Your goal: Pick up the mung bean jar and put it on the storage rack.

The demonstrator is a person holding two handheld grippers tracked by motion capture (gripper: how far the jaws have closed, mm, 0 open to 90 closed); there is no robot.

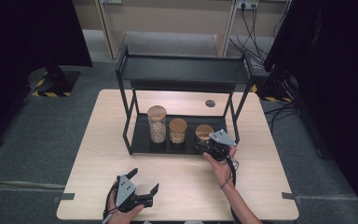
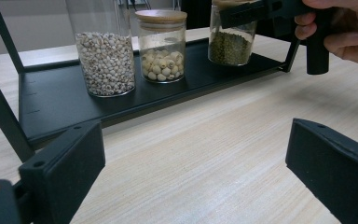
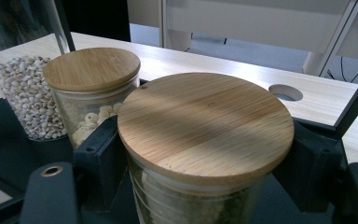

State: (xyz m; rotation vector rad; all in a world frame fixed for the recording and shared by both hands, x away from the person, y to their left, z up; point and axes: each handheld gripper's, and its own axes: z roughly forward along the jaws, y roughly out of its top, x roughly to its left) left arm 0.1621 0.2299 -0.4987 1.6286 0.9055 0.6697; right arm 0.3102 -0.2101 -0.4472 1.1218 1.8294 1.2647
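The right gripper (image 1: 213, 148) is squeezing the jar of green beans (image 2: 231, 41) on the black rack's (image 1: 141, 140) bottom shelf.

Its jaws are sitting on both sides of the glass, just under the wooden lid (image 3: 205, 125) — beside it are standing the jar of round white seeds (image 2: 162, 44) and the tall jar of small pale grains (image 2: 105, 49). The left gripper (image 1: 144, 185) is resting in front of the rack — jaws wide apart, holding nothing.

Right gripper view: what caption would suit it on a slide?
Hand-held gripper closing around a bamboo-lidded glass jar of green beans on a black metal shelf.
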